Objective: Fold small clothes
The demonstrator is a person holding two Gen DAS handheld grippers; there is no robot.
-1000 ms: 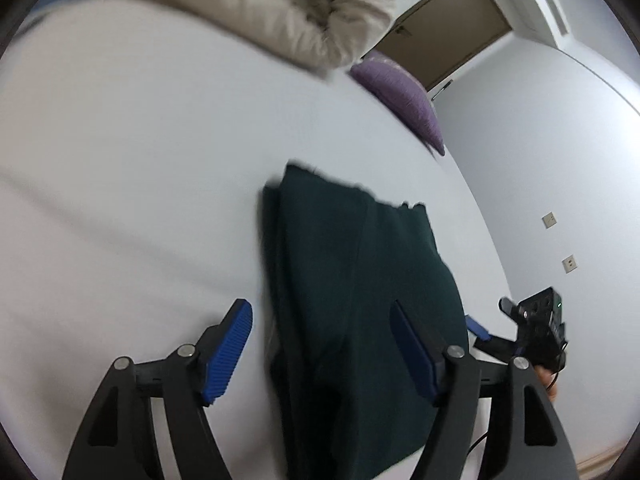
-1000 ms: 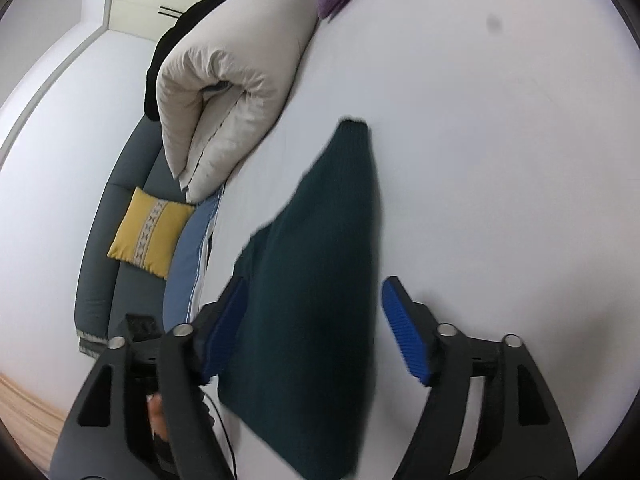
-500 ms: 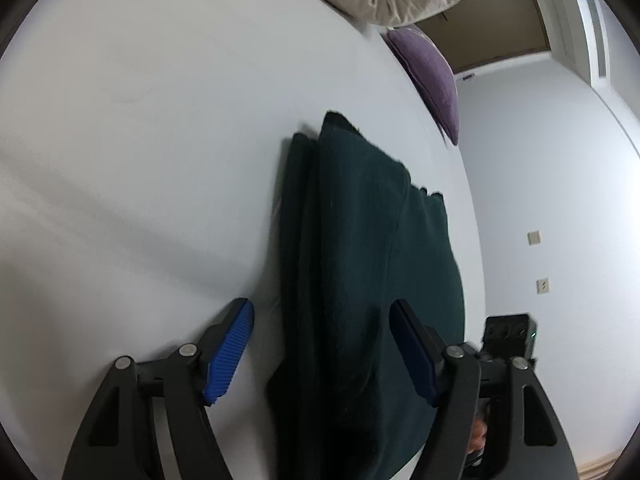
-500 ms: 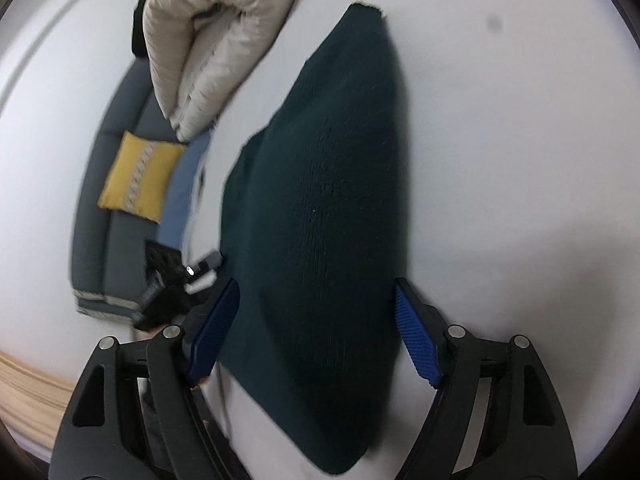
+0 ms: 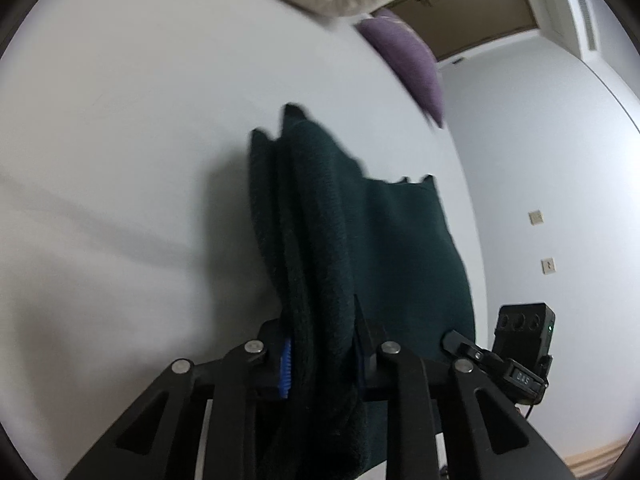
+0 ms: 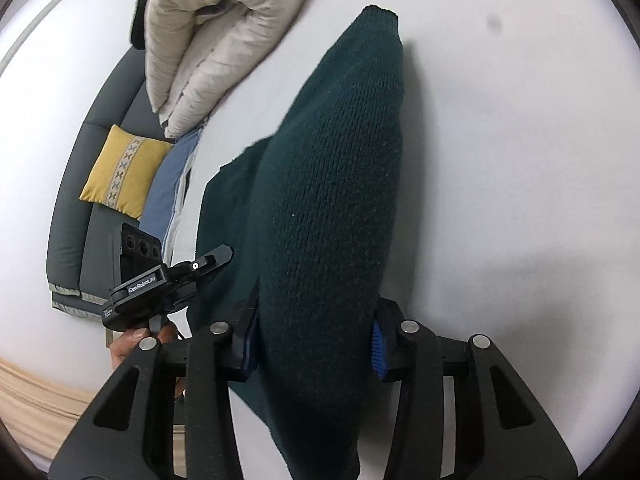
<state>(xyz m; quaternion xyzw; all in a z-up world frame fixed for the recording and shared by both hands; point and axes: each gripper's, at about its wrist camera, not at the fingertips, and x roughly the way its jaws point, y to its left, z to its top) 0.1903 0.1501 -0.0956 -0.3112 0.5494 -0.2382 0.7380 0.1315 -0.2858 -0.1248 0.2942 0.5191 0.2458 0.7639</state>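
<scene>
Home, bedroom or bed-sitting room. Wide white sheeted bed surface (image 6: 520, 160) fills both views. Rolled beige quilted duvet (image 6: 208, 40) upper left of the right wrist view, purple cushion (image 5: 412, 64) at top of the left wrist view. Dark grey sofa (image 6: 80, 200) with a mustard yellow patterned cushion (image 6: 120, 172) at left (plus brown wooden door (image 5: 472, 8), pale switch plates (image 5: 535, 217) on the wall).

Both claw-mounted views look down close along their fingers, sharing the dark green garment (image 5: 384, 248) (image 6: 332, 208).
</scene>
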